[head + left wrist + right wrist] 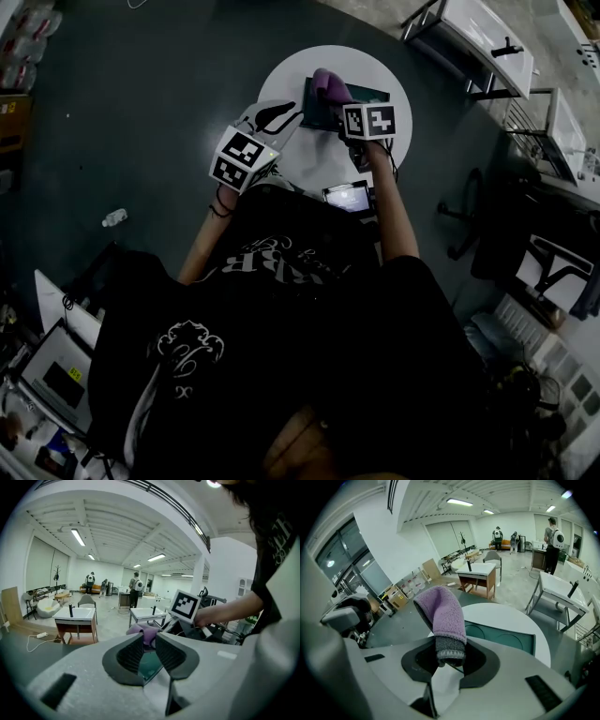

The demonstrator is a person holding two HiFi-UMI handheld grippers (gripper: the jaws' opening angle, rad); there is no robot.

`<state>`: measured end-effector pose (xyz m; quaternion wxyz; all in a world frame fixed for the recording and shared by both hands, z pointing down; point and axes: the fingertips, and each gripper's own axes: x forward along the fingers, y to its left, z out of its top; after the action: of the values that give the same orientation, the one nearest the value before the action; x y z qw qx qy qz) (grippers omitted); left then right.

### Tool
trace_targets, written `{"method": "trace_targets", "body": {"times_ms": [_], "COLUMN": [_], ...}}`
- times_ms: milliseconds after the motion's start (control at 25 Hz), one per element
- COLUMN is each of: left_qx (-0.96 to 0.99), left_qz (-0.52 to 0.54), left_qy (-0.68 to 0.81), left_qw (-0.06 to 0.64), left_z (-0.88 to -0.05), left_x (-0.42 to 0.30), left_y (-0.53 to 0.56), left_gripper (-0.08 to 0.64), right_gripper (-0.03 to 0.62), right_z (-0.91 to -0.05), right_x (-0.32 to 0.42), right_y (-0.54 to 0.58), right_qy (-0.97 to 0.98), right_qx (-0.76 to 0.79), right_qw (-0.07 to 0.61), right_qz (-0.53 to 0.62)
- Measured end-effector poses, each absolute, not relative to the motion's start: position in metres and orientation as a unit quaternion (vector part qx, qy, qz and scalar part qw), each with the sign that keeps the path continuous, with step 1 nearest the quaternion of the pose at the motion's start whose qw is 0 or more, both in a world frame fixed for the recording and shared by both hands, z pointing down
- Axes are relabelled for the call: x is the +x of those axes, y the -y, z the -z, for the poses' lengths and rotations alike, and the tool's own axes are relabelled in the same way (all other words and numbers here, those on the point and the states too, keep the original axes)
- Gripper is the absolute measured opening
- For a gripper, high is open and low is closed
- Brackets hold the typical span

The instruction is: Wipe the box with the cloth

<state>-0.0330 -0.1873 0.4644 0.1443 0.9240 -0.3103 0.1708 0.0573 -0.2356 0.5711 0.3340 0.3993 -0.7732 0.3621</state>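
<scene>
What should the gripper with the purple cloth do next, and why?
Probably tip the cloth down onto the box and sweep: the right gripper holds it upright over the box, and the left gripper seems to clamp the box's corner.

Fleecy purple cloth [439, 613] with a grey knitted cuff, dark teal box [501, 638] with a smooth, slightly glossy top, round table [511, 616] smooth matt white, left gripper [144, 637] of matt grey plastic, its pads [131, 654] dark and ribbed, floor [141, 112] dull grey.
</scene>
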Motion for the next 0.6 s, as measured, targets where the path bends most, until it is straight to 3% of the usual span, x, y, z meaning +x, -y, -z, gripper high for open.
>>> {"method": "trace_targets", "body": {"times_ms": [280, 600], "left_qx": [0.93, 0.935], "left_qz": [-0.172, -0.167], "left_qy": [0.289, 0.27], "left_qw": [0.151, 0.157], "left_z": [-0.472, -0.469], "left_x": [-0.047, -0.043], "left_y": [0.199, 0.204], "left_gripper": [0.078, 0.078], "right_gripper": [0.086, 0.086], "right_z": [-0.62, -0.636], "right_x": [0.029, 0.055], "right_y": [0.253, 0.259], "right_qy": [0.74, 0.71], "right_qx": [0.405, 0.432], "right_qw": [0.36, 0.374], "right_qz": [-0.399, -0.411]}}
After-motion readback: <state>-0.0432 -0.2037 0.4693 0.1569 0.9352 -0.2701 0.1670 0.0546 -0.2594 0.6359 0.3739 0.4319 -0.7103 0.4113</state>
